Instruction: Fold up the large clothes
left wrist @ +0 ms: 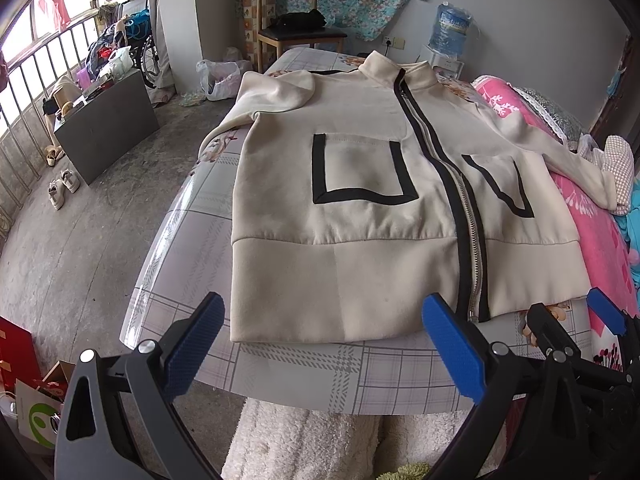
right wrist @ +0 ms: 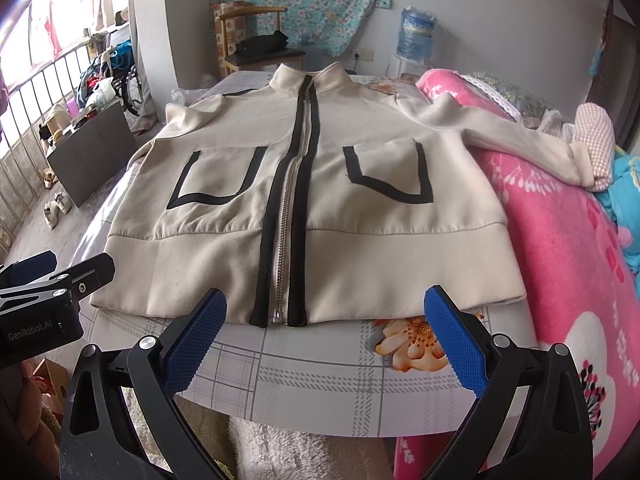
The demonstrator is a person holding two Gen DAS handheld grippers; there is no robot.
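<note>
A cream zip-up jacket [left wrist: 360, 200] with black trim and two black-outlined pockets lies flat, front up, on a checked bed sheet [left wrist: 300, 376]; it also shows in the right wrist view [right wrist: 320, 208]. Its left sleeve is folded across the upper chest; its right sleeve [right wrist: 520, 136] stretches out over a pink blanket. My left gripper [left wrist: 324, 312] is open and empty, just short of the hem's left half. My right gripper [right wrist: 326, 308] is open and empty, just short of the hem by the zipper's lower end. The right gripper also shows in the left wrist view [left wrist: 568, 316].
A pink blanket [right wrist: 560, 240] and pillows lie to the right of the jacket. A wooden chair [left wrist: 300, 28] and a water bottle [left wrist: 452, 28] stand behind the bed. A grey box [left wrist: 108, 124], shoes [left wrist: 62, 188] and bags sit on the floor at left.
</note>
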